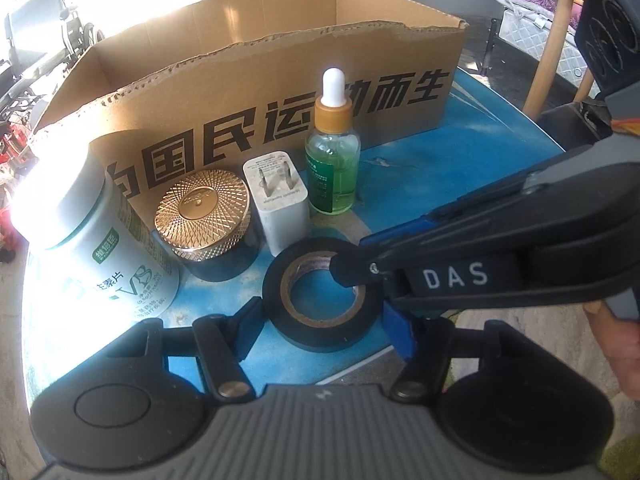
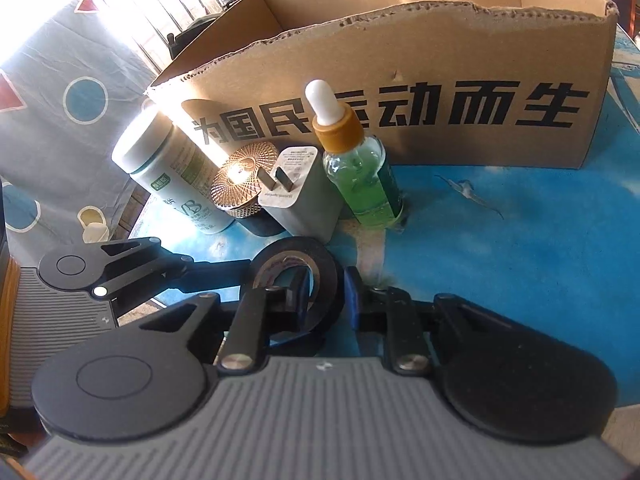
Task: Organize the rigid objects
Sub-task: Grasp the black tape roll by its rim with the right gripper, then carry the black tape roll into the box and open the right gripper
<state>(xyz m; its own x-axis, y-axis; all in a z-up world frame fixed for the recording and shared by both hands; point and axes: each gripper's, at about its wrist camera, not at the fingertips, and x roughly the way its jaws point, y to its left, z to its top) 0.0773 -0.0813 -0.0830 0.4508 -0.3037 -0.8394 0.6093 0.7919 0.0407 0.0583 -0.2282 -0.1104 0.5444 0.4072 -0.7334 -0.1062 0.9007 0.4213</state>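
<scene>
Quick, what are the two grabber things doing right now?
Left gripper: open, its jaws on either side of the black roll of electrical tape, not pressing it.
Right gripper: shut on the tape's wall, one finger inside the ring.

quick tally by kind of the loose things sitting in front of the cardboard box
bottles: 2 (white vitamin bottle, green dropper bottle)
jars: 1 (gold-lidded jar)
chargers: 1 (white plug adapter)
tape rolls: 1 (black tape roll)
total: 5
</scene>
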